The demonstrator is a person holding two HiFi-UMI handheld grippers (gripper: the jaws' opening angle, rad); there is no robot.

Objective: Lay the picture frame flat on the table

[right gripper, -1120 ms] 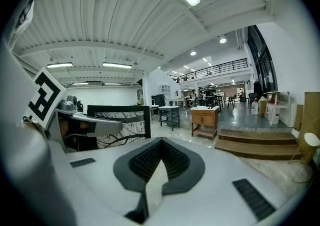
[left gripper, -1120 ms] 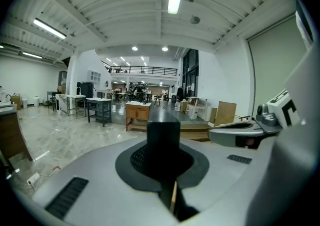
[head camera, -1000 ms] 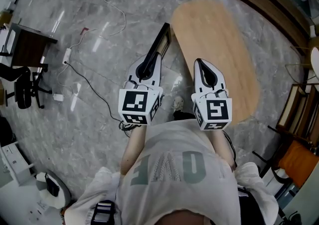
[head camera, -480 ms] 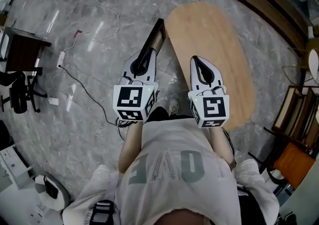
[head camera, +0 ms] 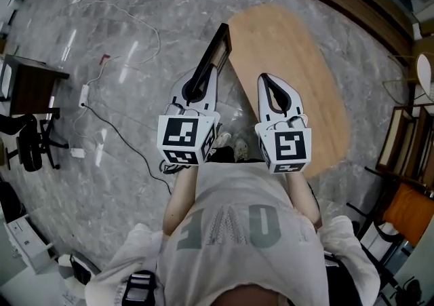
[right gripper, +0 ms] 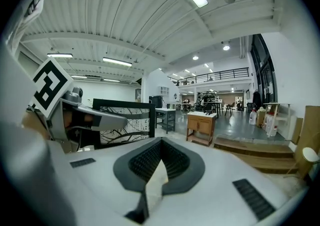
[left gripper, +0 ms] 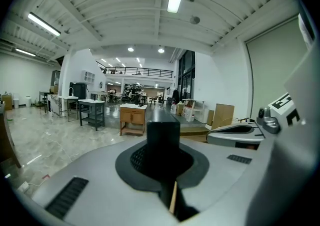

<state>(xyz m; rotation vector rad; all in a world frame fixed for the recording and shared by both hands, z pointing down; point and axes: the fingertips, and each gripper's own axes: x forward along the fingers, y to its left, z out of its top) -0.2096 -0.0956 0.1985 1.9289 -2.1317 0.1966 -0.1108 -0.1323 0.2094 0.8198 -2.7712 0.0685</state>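
The picture frame [head camera: 217,47] is clamped edge-on in the closed left gripper [head camera: 203,77] at upper centre, beside the table's [head camera: 298,60] left edge. The right gripper [head camera: 264,79] is closed, with nothing held.

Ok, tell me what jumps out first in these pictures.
The black picture frame catches the eye first: the left gripper clamps it upright, at the left edge of the oval wooden table. Beside it, the right gripper hangs empty over the table's near end.
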